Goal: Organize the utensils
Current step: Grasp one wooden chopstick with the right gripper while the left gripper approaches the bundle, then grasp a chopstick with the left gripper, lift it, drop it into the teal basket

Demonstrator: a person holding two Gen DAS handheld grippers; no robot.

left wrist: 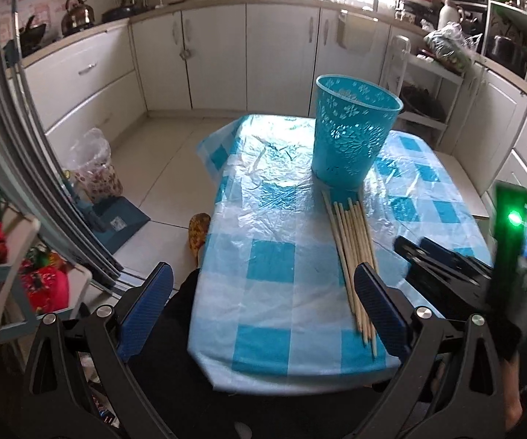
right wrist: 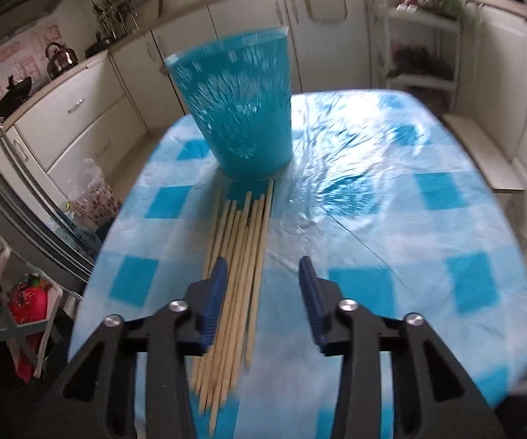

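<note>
Pale wooden chopsticks [right wrist: 239, 267] lie bundled side by side on my blue-and-white checked plastic tablecloth [right wrist: 391, 219], their far tips just short of the upright turquoise plastic basket with cut-out flower patterns [left wrist: 355, 131]. My right gripper [right wrist: 260, 300] hovers over the bundle's near half, jaws partly apart and gripping nothing, the sticks showing just inside its left pad. My left gripper [left wrist: 263, 300] gapes wide and empty at the table's near edge, the bundle beside its right pad.
</note>
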